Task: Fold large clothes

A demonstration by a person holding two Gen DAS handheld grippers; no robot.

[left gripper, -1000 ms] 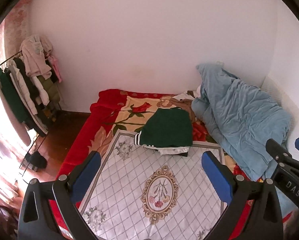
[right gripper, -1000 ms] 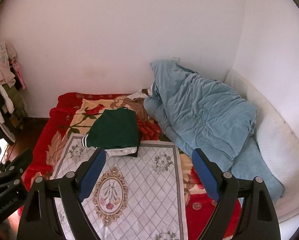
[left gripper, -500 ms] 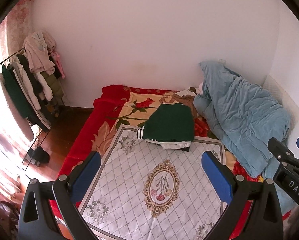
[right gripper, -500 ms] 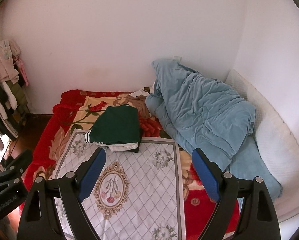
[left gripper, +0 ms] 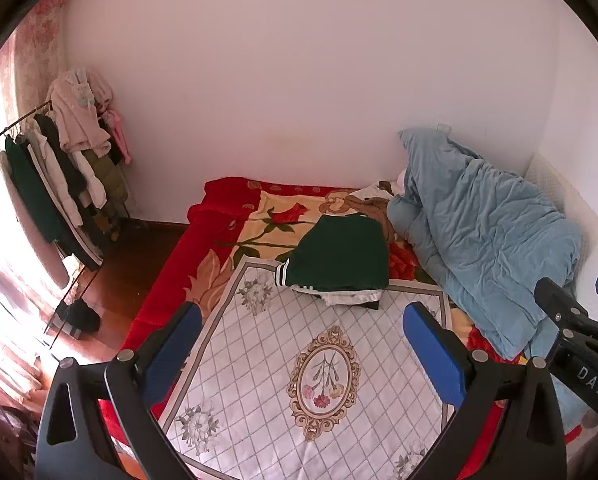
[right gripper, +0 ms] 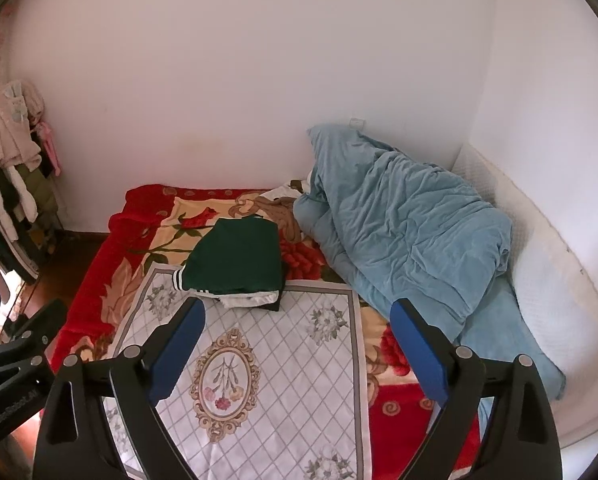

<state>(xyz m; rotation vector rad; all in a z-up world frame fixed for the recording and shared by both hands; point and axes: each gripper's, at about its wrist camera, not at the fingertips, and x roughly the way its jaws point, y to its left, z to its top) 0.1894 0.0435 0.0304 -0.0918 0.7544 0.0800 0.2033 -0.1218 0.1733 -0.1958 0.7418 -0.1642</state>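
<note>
Clothes rack (left gripper: 59, 184) stands far left. Folded green garment (left gripper: 339, 256) lies mid-bed atop a small pile (left gripper: 351, 298), probably finished. Blue quilt (left gripper: 483, 236) is heaped right. Both tongs, left (left gripper: 299, 344) and right (right gripper: 295, 336), are spread, empty (they have drawn back, higher).

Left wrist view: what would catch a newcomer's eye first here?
Probably the folded dark green garment, lying on a small stack at the far edge of the white floral mat. Right of it, a crumpled blue duvet is heaped against the wall. The left gripper frames the foreground, open and empty.
</note>
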